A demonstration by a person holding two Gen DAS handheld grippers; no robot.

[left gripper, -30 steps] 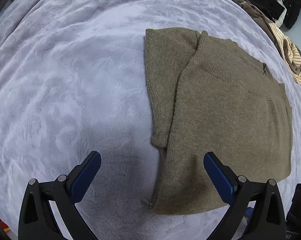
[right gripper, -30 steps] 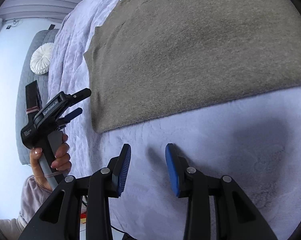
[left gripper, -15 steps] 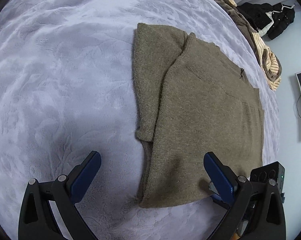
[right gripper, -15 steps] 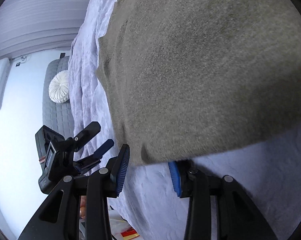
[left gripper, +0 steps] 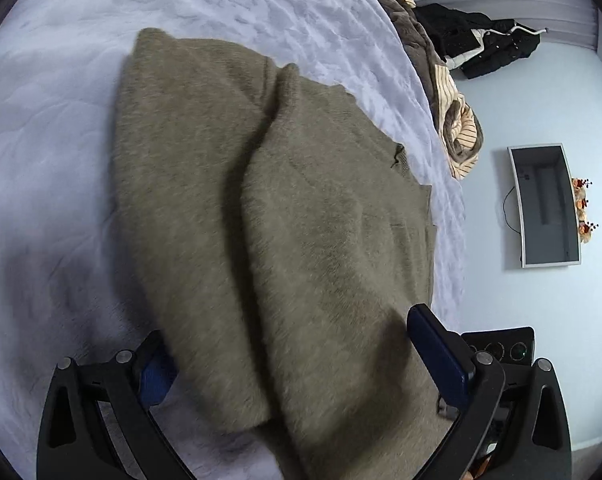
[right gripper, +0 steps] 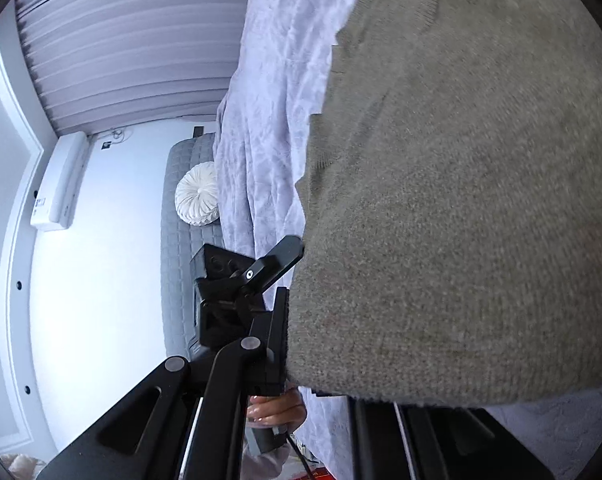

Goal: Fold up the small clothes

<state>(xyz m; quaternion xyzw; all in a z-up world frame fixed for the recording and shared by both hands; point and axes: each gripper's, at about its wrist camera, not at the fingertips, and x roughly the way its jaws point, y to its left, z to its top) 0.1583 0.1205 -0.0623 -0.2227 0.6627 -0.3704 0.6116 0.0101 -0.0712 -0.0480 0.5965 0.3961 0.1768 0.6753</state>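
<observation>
Olive sweater (left gripper: 301, 216) is seen spread on the bed (left gripper: 61, 160), partly folded, one side flap laid over the body; its near hem is at the bed's near edge and is raised over both tools. Left hand-held gripper (left gripper: 301, 364): jaws wide apart, hem draped between and over them, left pad (left gripper: 155, 376) partly covered by knit, right pad (left gripper: 437, 352) exposed beside the cloth; no pinch is shown. Right hand-held gripper (right gripper: 321, 344): left finger (right gripper: 279, 340) is pressed against the sweater (right gripper: 461, 200) edge, the other finger is hidden under the fabric, so open or closed cannot be told. In the right wrist view the left tool (right gripper: 245, 280) is seen just beside the hem corner, with a hand (right gripper: 275, 406) on its handle below. Other clothes, brown and striped (left gripper: 453, 120) and black (left gripper: 481, 40), are piled at the bed's far right corner. A wall screen (left gripper: 545, 208) is seen past the bed's right edge. A round white cushion (right gripper: 197, 200) sits on a grey quilted sofa (right gripper: 173, 260) beyond the bed, an AC unit (right gripper: 61, 184) on the wall.
</observation>
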